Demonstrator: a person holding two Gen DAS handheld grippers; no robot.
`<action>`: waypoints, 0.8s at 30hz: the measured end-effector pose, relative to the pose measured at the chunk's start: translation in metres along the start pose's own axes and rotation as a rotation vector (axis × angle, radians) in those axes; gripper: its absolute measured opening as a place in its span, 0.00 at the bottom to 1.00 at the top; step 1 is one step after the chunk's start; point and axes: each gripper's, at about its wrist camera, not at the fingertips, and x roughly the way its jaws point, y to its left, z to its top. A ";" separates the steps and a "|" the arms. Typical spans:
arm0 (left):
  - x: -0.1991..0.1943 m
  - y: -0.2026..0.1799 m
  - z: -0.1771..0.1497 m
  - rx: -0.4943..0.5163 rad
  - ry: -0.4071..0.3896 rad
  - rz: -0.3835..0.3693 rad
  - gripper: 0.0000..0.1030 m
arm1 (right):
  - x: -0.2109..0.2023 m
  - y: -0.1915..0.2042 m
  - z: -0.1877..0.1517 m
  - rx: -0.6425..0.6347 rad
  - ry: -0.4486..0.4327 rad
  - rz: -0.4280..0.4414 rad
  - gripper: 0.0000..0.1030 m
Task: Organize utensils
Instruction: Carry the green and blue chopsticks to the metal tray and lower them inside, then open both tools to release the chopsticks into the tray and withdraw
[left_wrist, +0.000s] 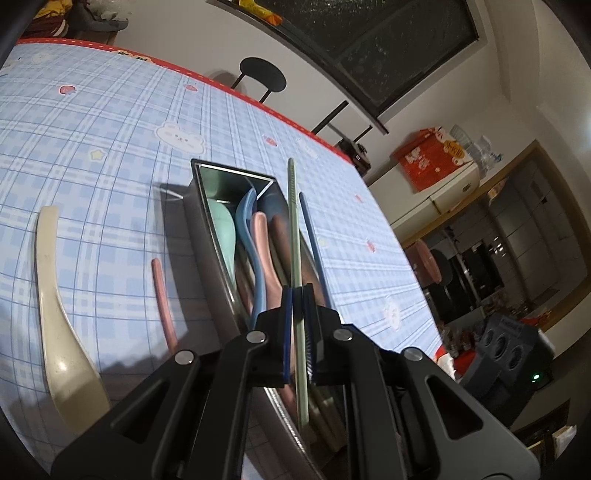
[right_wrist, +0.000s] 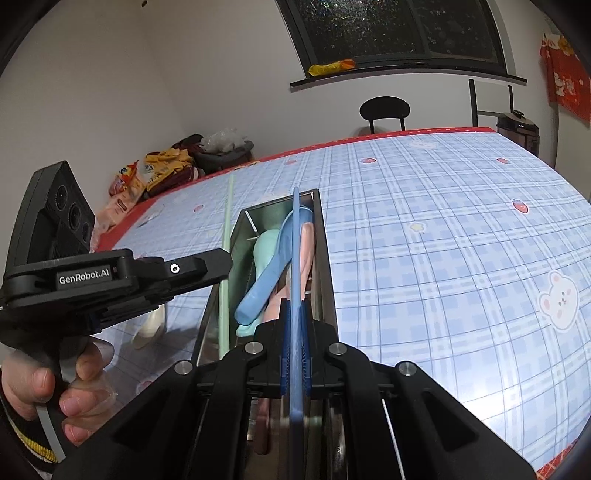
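Left gripper (left_wrist: 297, 295) clamped on a pale green chopstick (left_wrist: 294, 229), jaws pressed together around it near its middle. Right gripper (right_wrist: 295, 317) clamped the same way on a blue chopstick (right_wrist: 295, 240). Both sticks held low over a long metal tray (right_wrist: 327, 251), running roughly along its length, far tips reaching to or past its far end.

Inside the tray already: a mint spoon (left_wrist: 223, 236), a blue spoon (right_wrist: 266, 266), a pink spoon (left_wrist: 263, 251). Still out on the checked tablecloth (left_wrist: 110, 147), to the left of the tray in the left wrist view: a cream spoon (left_wrist: 55, 295) and a pink chopstick (left_wrist: 162, 299), well clear of the tray wall.

Likely step: setting these 2 chopsticks down in the tray. To do it well:

1. Line each stick up with the tray's long walls before lowering; the green one seems to sit near a wall in both views, so nudge it inward first.
2. Lower the far tip in first, into a gap beside the spoon handles rather than across them.
3. Keep the 2 grippers from crowding each other; release 1 stick, then the other.
4. Open only once a stick rests on something, to avoid a bounce or a roll off the spoons.
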 end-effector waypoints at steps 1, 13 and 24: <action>0.001 0.000 -0.001 0.002 0.006 0.004 0.10 | 0.000 0.000 0.000 -0.001 0.001 -0.002 0.06; -0.032 -0.001 0.006 0.060 -0.050 0.028 0.40 | -0.010 0.001 0.001 0.004 -0.021 0.000 0.26; -0.124 -0.001 0.003 0.297 -0.188 0.184 0.94 | -0.036 0.026 0.004 -0.042 -0.080 -0.026 0.93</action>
